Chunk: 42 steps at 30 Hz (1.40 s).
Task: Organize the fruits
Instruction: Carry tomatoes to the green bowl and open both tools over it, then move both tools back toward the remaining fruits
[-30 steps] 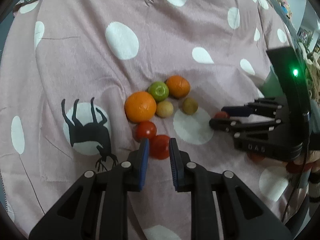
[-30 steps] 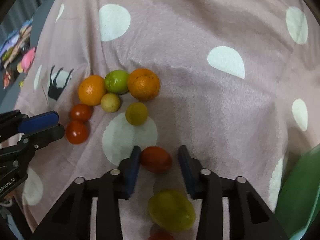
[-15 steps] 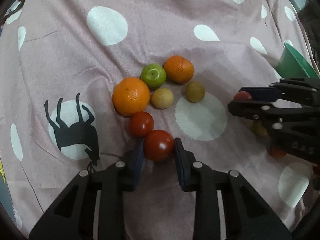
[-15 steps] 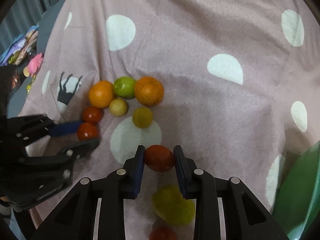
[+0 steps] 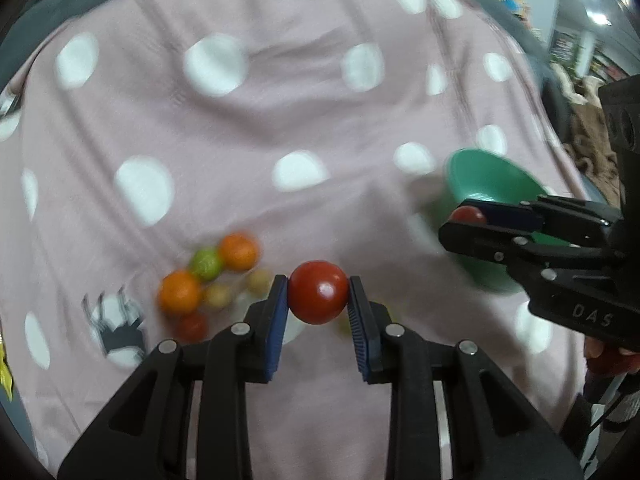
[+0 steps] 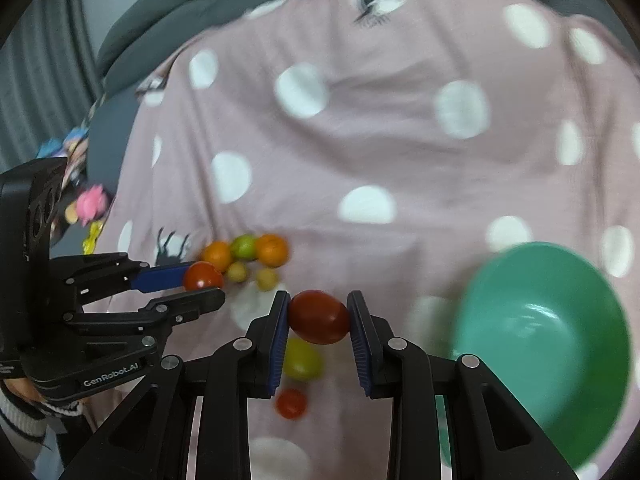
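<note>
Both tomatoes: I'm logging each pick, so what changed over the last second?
The left gripper closed on a round red tomato and lifted it off the pink spotted cloth. The right gripper likewise clamped an oval red tomato and raised it, with the green bowl now near. The oranges, green apple and other fruit stayed on the cloth.

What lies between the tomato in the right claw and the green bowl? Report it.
In the right wrist view, only the right claw's own finger and bare dotted cloth separate the tomato from the green bowl. No fruit lies there.
</note>
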Tool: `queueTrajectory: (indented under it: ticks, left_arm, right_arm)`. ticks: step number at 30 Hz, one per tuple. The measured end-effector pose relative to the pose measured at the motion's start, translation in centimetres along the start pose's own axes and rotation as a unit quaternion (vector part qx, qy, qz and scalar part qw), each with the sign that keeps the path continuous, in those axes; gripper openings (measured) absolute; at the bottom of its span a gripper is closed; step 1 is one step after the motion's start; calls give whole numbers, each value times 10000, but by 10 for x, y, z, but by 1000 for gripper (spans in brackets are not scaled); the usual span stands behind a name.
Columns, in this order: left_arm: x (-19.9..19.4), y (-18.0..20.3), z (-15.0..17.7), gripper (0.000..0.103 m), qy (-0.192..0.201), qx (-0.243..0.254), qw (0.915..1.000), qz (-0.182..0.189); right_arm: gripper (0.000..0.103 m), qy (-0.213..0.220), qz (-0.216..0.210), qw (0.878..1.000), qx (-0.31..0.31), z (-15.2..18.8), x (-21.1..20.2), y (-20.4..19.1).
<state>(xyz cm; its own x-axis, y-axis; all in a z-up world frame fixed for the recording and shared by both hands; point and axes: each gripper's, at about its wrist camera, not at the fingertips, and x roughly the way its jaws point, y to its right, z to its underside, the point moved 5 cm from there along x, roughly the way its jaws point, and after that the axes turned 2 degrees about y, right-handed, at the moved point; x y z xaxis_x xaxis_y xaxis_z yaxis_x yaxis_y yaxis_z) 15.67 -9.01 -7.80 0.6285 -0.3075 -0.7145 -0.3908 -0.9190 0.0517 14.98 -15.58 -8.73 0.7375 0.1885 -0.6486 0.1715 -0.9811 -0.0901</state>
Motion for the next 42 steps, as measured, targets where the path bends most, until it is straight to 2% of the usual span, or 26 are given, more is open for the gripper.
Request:
queueTrajectory:
  ticks: [5,9,13,21,22,23,24,26,29,32,37,40,42]
  left_arm:
    - [2,64,-25,29,176,451,9981,378]
    - [17,106,-38,29,191,748,9949,651]
    - [34,139,-49,29,153,964,9917,836]
    - [70,168,-52,31,-206,1075,9886,1030]
    - [71,171,-51,34,-224,1074,9884,1054]
    - [73,172,-51,44,-230,1071,9885,1042]
    - [73,171,-51,53,-220,1082,9890,986]
    - [71,166,-51,64,-207,1039,9900,927]
    - [60,150,-50,67,-140,896,9921,869]
    - [40,118,-41,77,-47,676,9957,628]
    - [5,34,0,78,-142,-56,9999,1]
    - [-16,-20,41,78,-313,-670,9963,-433]
    - [-25,-39,66,78,-431,-952,9930,-542]
  right_arm:
    - [31,235,437,9983,305,5,-40,44]
    - [31,243,676,9958,567,16,-55,79]
    - [31,262,862,9926,809,26,-64,107]
    - [31,33,1384,9844,1090,53,-66,144]
    - [31,1,1406,9834,1148,56,-66,148]
    - [32,-33,1434,9826,1184,58,-67,152]
    - [33,-67,1471,9818,1196,60,-67,154]
    - [36,-118,1563,9800,1230,63,-69,159]
    - [38,-44,1461,9798,1367,64,-76,161]
    - [38,99,1373,9798,1449,64,-86,157]
    - [39,316,912,9849,1435,69,-100,133]
    - [39,300,767,9874,1355,72,-102,115]
    - [39,251,631,9893,1288,76,-101,101]
